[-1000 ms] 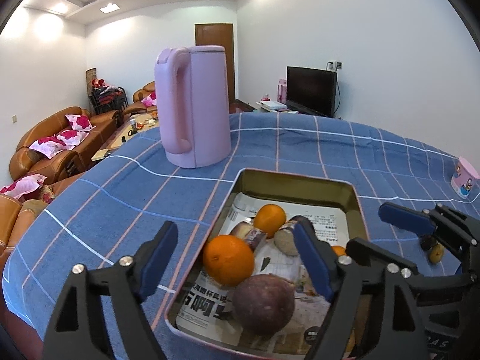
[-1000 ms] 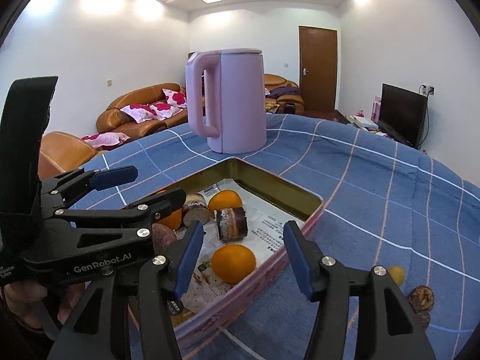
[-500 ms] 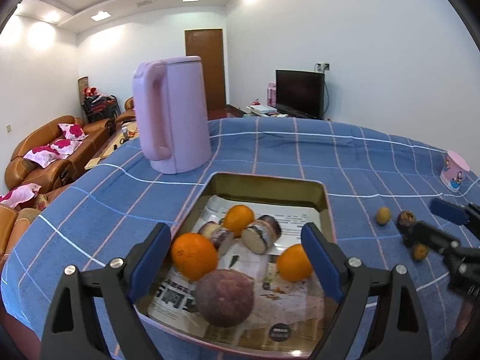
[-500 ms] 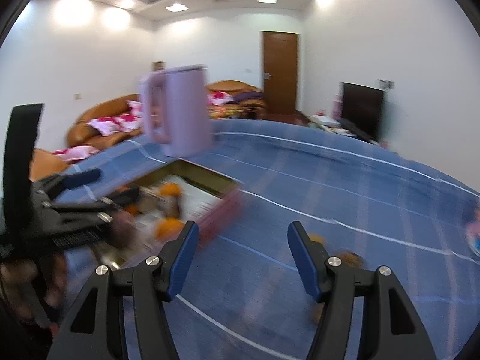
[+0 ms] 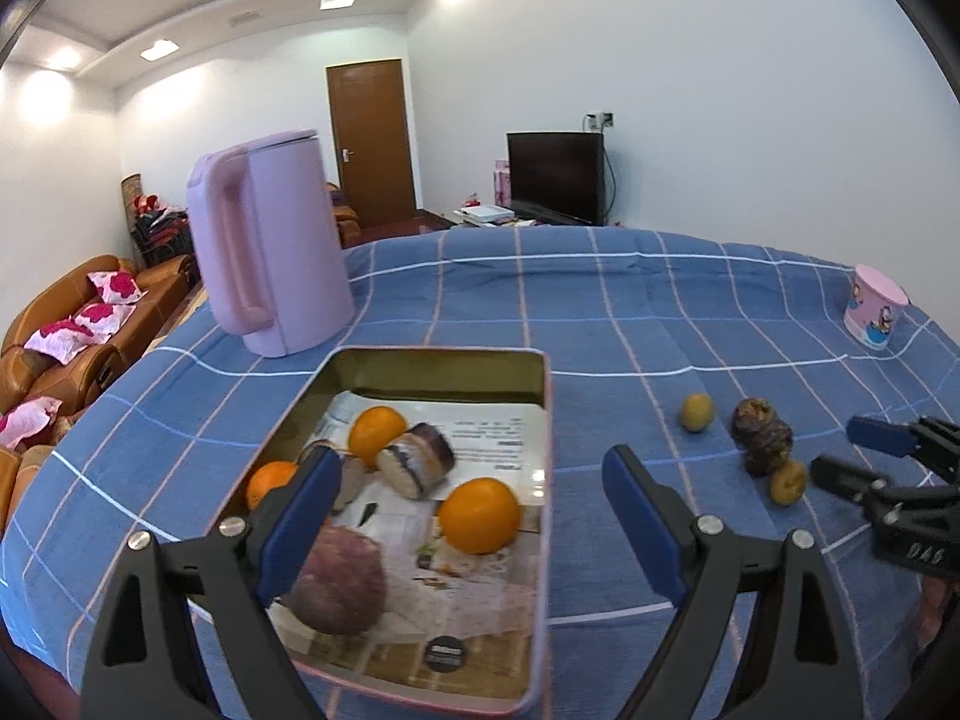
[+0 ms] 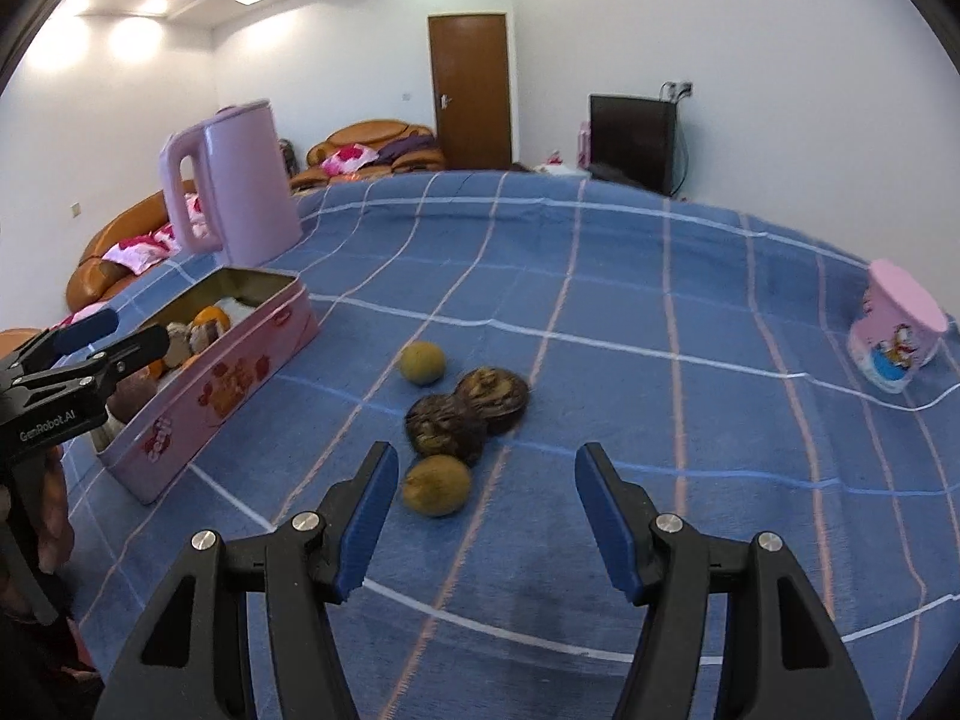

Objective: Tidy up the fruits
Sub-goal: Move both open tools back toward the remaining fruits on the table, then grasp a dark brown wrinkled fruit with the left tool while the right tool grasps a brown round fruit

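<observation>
Right gripper, jaws spread and empty, has swung from the tin to the loose fruits; left gripper likewise released.

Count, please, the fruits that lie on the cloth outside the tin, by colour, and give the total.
Yellow-green, small and round: 2, the near one and the far one.
Dark brown, rough-skinned: 2, the near one and the far one.
Total: 4, all on the blue cloth, none in the pink tin.
</observation>
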The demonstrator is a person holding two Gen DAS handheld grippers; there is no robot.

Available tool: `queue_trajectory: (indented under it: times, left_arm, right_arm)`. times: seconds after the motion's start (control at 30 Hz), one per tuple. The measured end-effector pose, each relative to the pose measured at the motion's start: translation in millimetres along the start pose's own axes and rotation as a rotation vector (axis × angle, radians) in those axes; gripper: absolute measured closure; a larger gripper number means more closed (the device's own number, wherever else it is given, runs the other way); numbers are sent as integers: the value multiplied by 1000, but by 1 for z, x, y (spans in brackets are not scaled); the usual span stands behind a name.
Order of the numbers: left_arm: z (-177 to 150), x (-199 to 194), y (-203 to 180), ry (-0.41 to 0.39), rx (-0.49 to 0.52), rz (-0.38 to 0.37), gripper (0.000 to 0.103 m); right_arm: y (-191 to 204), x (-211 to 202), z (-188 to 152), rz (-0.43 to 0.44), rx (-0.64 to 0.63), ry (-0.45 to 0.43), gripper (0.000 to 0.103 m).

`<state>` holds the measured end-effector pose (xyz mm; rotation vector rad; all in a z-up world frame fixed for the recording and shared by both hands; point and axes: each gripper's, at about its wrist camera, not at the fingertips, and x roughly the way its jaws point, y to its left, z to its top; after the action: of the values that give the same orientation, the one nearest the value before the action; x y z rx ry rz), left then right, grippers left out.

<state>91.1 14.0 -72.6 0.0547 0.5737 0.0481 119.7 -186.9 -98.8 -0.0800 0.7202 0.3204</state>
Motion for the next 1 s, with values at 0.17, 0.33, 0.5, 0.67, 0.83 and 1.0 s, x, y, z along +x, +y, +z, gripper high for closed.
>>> queue_trajectory:
  times: [0.17, 0.33, 0.5, 0.67, 0.83, 1.0]
  left_arm:
    - [3, 0, -13, -3, 27, -8, 12]
    - [4, 2, -27, -2, 54, -19, 12]
    - [6, 3, -39, 2, 72, -42, 12]
    - [8, 9, -55, 17, 83, -87, 12]
    - [10, 19, -78, 57, 97, -142, 12]
    - [10, 28, -106, 98, 123, -200, 13]
  right_arm:
    - [9, 11, -1, 21, -33, 51, 55]
    - [9, 26, 0, 44, -25, 114, 63]
    - [8, 30, -2, 63, -22, 144, 72]
    - [4, 14, -2, 11, -24, 78, 72]
    - [-20, 2, 0, -93, 22, 23, 72]
    - [-42, -1, 2, -146, 73, 9, 72]
